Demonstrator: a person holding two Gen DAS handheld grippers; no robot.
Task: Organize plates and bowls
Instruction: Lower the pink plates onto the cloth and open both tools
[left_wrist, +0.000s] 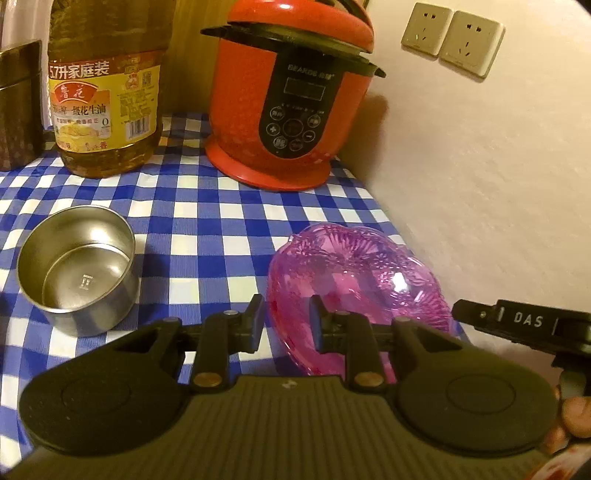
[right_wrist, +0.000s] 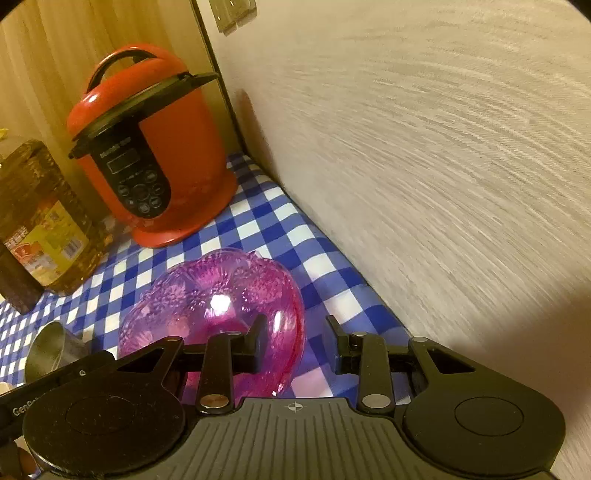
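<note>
A translucent pink patterned plastic bowl (left_wrist: 354, 280) sits on the blue-and-white checked counter (left_wrist: 207, 221), close to the pale wall on its right side. The left hand-held gripper (left_wrist: 286, 321) hangs just over the bowl's near-left rim, its fingers spread with the rim showing in the gap between them; neither finger clearly presses the plastic. The right hand-held gripper (right_wrist: 295, 343) is also spread, straddling the bowl's near-right edge (right_wrist: 221, 299): its left finger lies in front of the bowl's inside, its right finger outside over the cloth. Whether either touches the rim cannot be told. A round stainless-steel bowl (left_wrist: 79, 267) stands well apart to the left. Behind are a red electric pressure cooker (left_wrist: 291, 99) and a large bottle of cooking oil (left_wrist: 105, 96).
</note>
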